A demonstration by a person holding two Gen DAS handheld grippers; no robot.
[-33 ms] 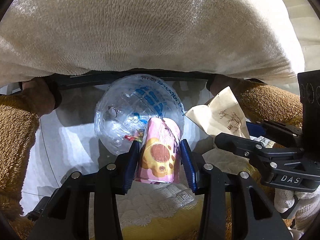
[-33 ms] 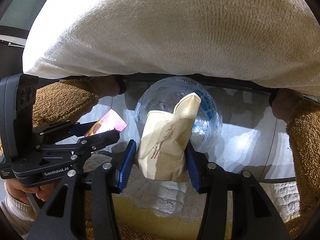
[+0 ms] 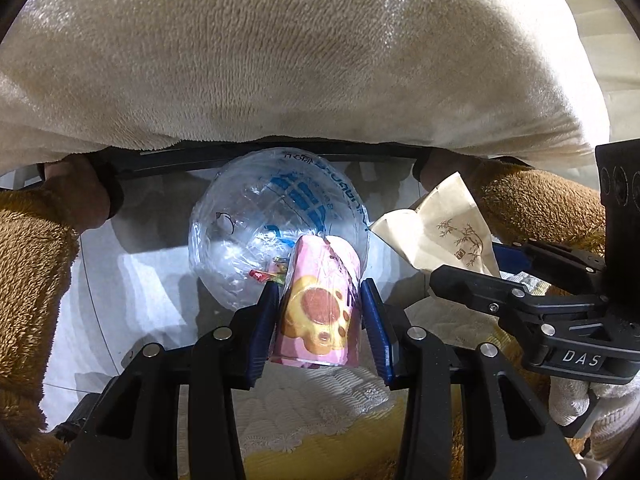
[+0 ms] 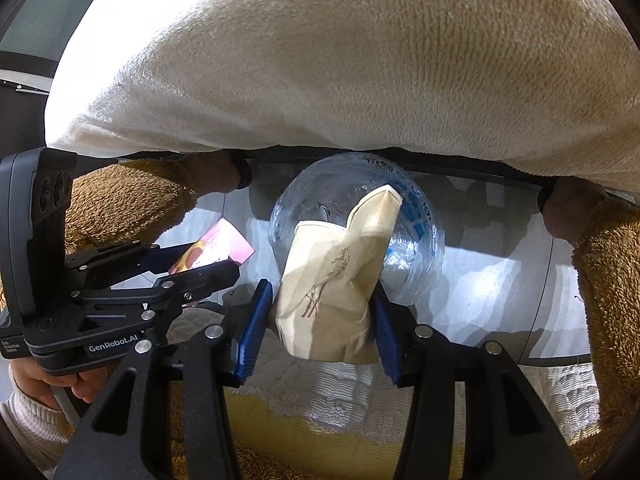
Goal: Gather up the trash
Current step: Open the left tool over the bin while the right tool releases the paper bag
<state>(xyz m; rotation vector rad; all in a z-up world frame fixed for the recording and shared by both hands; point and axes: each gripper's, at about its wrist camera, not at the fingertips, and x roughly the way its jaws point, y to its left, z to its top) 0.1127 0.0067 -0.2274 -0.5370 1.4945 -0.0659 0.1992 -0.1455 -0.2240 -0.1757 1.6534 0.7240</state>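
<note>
My left gripper (image 3: 320,300) is shut on a pink snack wrapper (image 3: 316,312) with a yellow paw print. It holds it over the mouth of a clear plastic bag (image 3: 260,232) with blue print that lines a bin below. My right gripper (image 4: 324,304) is shut on a beige paper bag (image 4: 332,288) with a brown plant drawing, also above the clear bag (image 4: 416,240). The right gripper (image 3: 476,264) and its paper bag (image 3: 444,232) show at the right of the left wrist view. The left gripper (image 4: 208,260) and pink wrapper (image 4: 224,244) show at the left of the right wrist view.
A cream fleece blanket (image 3: 300,60) hangs over the top of both views. Brown plush (image 3: 28,272) sits at both sides. A white lace cloth over yellow (image 3: 320,412) lies under the grippers. The floor (image 4: 500,280) is pale and glossy.
</note>
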